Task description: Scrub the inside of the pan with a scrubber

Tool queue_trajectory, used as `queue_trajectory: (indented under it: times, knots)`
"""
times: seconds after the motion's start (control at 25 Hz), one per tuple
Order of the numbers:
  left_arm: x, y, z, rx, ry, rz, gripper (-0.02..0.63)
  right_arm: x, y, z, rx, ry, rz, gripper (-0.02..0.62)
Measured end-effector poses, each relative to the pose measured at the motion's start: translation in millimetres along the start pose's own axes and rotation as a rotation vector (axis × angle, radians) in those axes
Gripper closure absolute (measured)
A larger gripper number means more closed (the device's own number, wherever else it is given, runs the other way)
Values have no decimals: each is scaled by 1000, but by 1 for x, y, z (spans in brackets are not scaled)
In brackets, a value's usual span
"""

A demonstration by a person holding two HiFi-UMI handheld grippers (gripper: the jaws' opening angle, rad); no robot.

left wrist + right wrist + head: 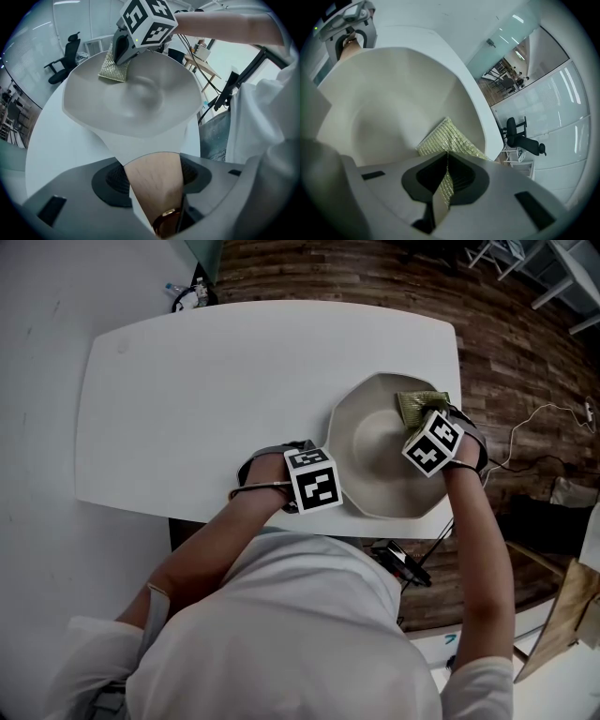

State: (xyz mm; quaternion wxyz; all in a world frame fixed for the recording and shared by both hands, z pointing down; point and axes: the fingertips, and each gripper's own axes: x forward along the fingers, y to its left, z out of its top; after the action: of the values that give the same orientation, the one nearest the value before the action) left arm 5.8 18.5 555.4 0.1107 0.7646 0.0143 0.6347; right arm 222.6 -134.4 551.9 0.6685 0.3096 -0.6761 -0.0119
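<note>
So the pan [367, 451] is being held down on the white surface [216, 381] by its wooden handle [154, 180]. That's being done by the left gripper [152, 164], whose fingers [70, 187] are being squeezed onto the handle from both sides. Looks like that's purely for bracing, so the pan isn't being shoved around or spun while it's being rubbed.

The scrubber [450, 136], a glittery yellow-green pad, is being pinched by one edge in the right gripper [445, 176], fingers closed tight on it, with most of the pad being left sticking out in front. That way the pad, not the plastic, is being pressed to the pan.

Right now it's being laid against the sloped inner wall on the far right side, near the rim, roughly opposite the handle. The flat middle is being left uncovered at this point, so probably plenty of scrubbing is being saved for later. The pan is being worked at the near right edge of the surface, handle pointing back toward the person.
</note>
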Motion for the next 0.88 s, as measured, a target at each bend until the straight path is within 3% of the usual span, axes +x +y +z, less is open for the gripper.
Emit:
queue_trajectory:
  times: [0.64, 0.88]
  knots:
    - [1, -2, -1, 15, -11, -21, 345, 5, -5, 56, 66, -144, 22, 571]
    - [0, -2, -1, 27, -3, -23, 345, 2, 5, 85, 5, -190, 29, 571]
